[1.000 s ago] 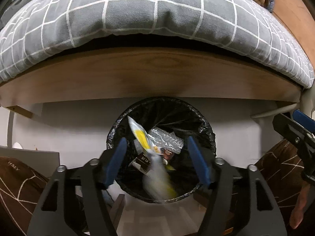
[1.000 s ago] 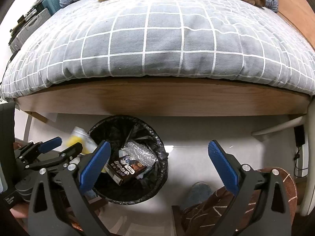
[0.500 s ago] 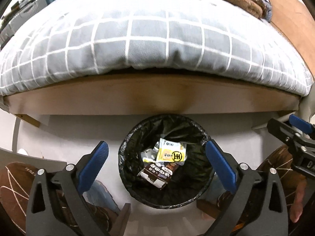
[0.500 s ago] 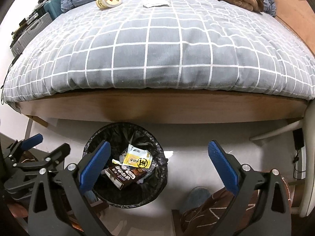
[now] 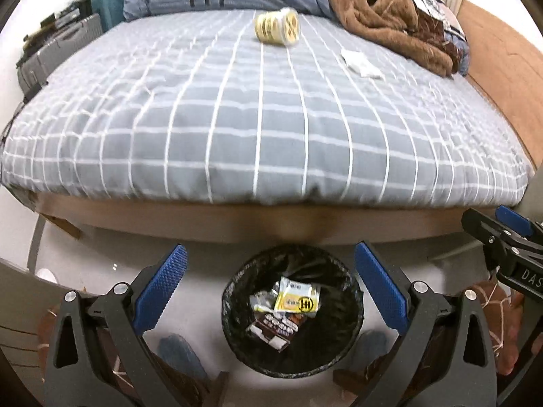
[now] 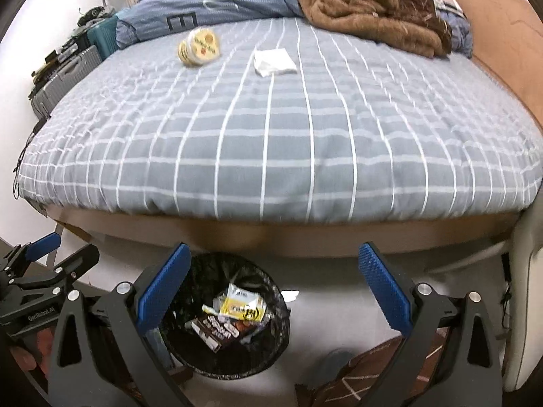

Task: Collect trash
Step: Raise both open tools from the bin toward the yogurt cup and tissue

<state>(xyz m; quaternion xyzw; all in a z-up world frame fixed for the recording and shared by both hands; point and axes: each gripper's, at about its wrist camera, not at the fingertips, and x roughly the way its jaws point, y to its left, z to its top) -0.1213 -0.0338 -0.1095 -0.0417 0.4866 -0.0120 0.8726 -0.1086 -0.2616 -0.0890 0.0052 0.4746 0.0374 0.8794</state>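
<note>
Both the left gripper [image 5: 269,271] and right gripper [image 6: 271,269] hang with jaws apart, empty, above the lined trash bin [image 5: 353,325] holding wrappers [image 5: 298,300].

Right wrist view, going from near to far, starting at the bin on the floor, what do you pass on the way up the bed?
Black-lined round trash bin → wooden bed frame edge → grey checked quilt → white crumpled paper tissue → brown fuzzy blanket.

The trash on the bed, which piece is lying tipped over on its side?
The round yellow cup, rolled on its side near the blue pillow. The other piece, the white tissue, just lies flat to its right.
</note>
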